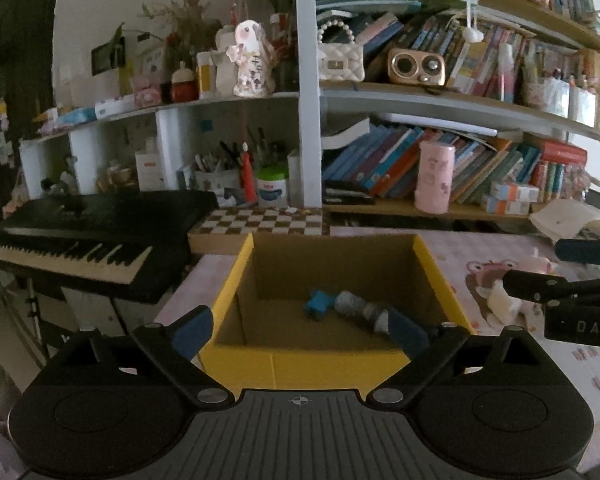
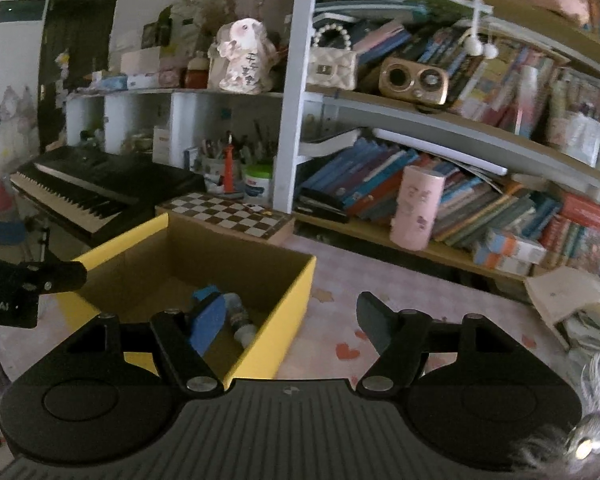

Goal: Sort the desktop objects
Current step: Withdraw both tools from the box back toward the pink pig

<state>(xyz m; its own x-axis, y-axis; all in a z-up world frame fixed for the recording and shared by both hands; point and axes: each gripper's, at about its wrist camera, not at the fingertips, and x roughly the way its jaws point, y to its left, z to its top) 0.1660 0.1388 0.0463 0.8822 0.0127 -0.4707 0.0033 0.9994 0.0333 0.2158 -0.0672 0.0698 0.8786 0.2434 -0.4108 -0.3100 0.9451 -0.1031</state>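
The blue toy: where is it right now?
The blue toy lies on the floor of the yellow cardboard box, left of a grey bottle that lies beside it, in both wrist views.

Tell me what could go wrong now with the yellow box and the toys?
1. The box has only a blue toy and a grey bottle in it, so a knock from the left gripper right above the near wall might slide it.
2. The right gripper hangs over the box's corner with jaws open and could catch the rim.
3. The two grippers are close together and might bump.
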